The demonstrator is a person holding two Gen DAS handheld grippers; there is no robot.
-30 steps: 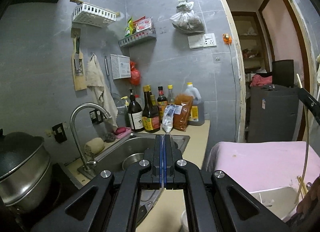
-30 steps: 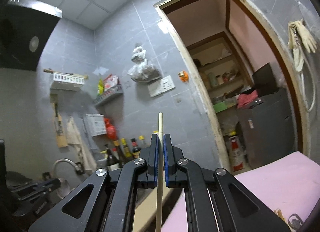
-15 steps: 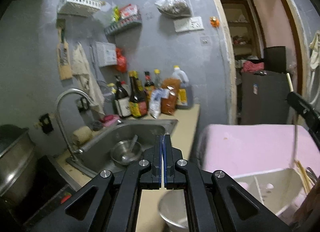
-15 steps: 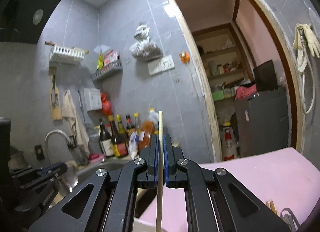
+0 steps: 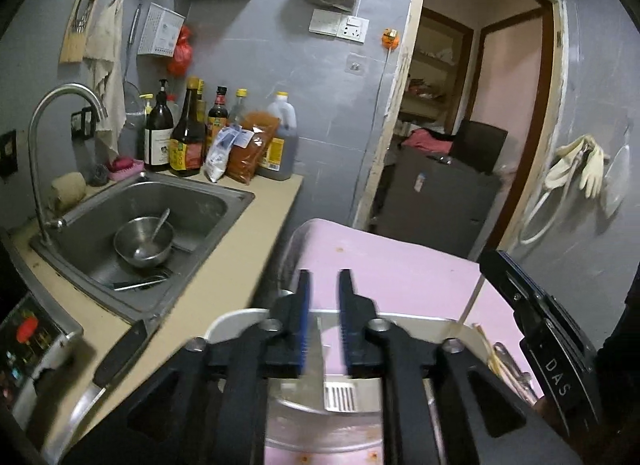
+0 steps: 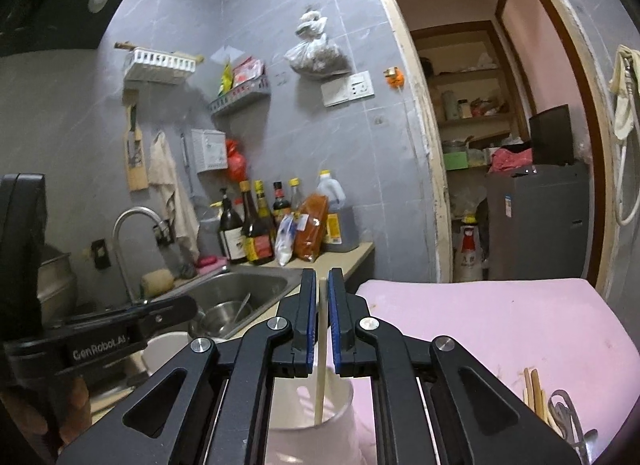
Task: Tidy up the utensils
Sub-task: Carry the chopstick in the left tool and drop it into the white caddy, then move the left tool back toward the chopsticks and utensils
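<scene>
While your right claw [image 6: 319, 305] points out over the pink cover, its jaws stand slightly apart with one chopstick [image 6: 320, 369] between them; contact with the pads is hard to make out, and a thin gap seems to show on each side. A second ago those jaws were pressed onto the same stick, and its top rose above the fingertips. Now its top sits level with them and its lower end reaches into the white cup [image 6: 340, 409] at lower centre of the right view. The cup's base is cut off behind the claw body.

Your left claw [image 5: 323, 285] is spread, nothing between the jaws; half a second ago it was pressed together. Below it, in the lower centre of the left view, lies a white divided holder [image 5: 224, 323], mostly hidden by the claw; its contents are blurred. A slotted metal piece [image 5: 340, 397] shows between the claw arms, but what it is cannot be told.

- Lower right of both views: more chopsticks [image 6: 534, 393] lie on the pink cover [image 6: 480, 317], cut off by the frame edge; some dark looped metal thing beside them is too cropped to name.
- Left of the left view: the sink [image 5: 208, 201] in the bench [image 5: 240, 249] holds a steel bowl [image 5: 144, 241] with a spoon [image 5: 158, 225] in it. This view has tilted down since earlier.
</scene>
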